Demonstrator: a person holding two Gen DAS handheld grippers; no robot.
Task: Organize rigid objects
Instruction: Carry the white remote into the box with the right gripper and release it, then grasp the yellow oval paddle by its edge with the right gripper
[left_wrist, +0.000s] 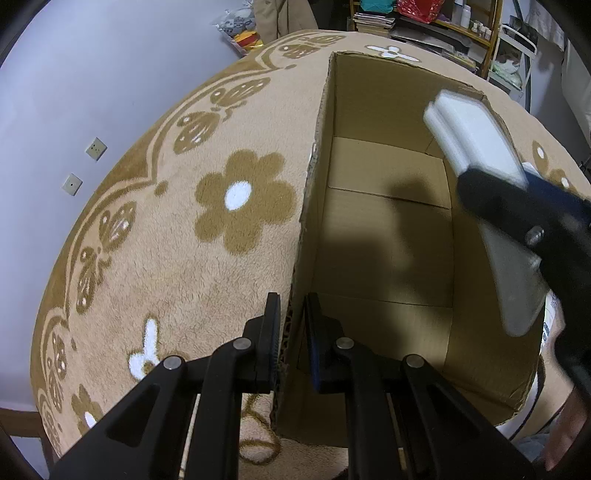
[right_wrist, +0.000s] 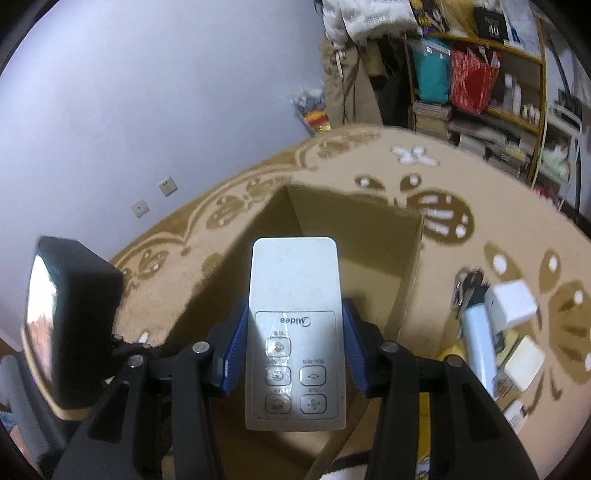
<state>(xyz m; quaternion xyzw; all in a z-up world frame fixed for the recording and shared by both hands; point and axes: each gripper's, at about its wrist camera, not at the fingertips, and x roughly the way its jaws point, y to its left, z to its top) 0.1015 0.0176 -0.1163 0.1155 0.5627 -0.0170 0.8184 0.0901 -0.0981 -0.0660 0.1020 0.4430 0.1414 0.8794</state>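
Note:
An open cardboard box (left_wrist: 369, 206) stands on a beige flowered blanket (left_wrist: 184, 258); only bare cardboard shows inside it. My left gripper (left_wrist: 293, 301) is shut on the box's near left wall, one finger on each side. My right gripper (right_wrist: 295, 312) is shut on a white remote control (right_wrist: 293, 273), its blue pads pressing on the two long sides. The remote hangs above the box opening (right_wrist: 354, 229), buttons facing up. In the left wrist view the remote (left_wrist: 476, 136) shows over the box's right side, blurred.
On the blanket right of the box lie a white charger cube (right_wrist: 511, 302), a bunch of keys (right_wrist: 467, 284), a pale blue cylinder (right_wrist: 480, 343) and a white case (right_wrist: 524, 362). Crowded shelves (right_wrist: 480, 92) stand at the back. A grey wall (right_wrist: 147, 110) is to the left.

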